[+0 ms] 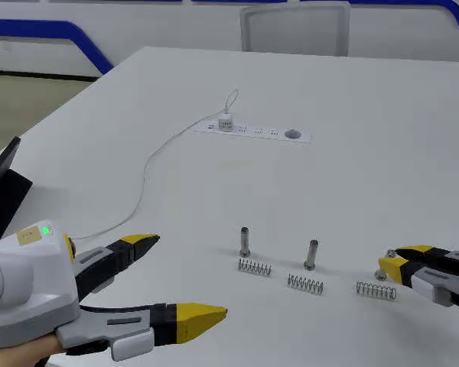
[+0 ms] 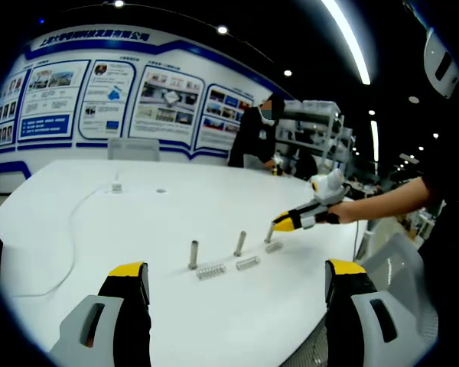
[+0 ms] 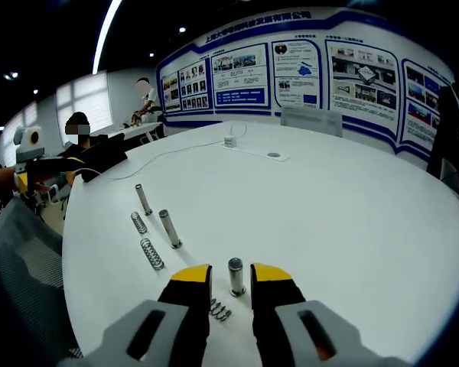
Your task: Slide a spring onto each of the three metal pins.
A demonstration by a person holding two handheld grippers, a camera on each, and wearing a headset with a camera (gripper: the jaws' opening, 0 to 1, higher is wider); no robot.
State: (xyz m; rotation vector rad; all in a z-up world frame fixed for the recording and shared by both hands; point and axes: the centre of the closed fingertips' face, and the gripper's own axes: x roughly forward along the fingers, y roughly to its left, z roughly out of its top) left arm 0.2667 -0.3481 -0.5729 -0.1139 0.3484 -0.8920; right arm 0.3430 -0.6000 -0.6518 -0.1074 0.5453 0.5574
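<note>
Your table [image 1: 352,191] lies bare at far right — room to pass. Three upright pins [image 1: 245,241] with springs [image 1: 254,267] beside them block the near middle; a power strip [image 1: 252,131] lies well beyond, its cable [image 1: 145,180] trailing left.

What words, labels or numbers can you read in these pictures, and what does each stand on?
Wall banner headline: Chinese characters, too blurred to quote.
Wall posters: print too small to read.
Sticker on the left claw's housing: nothing legible.
Power strip: no legible marking.
</note>
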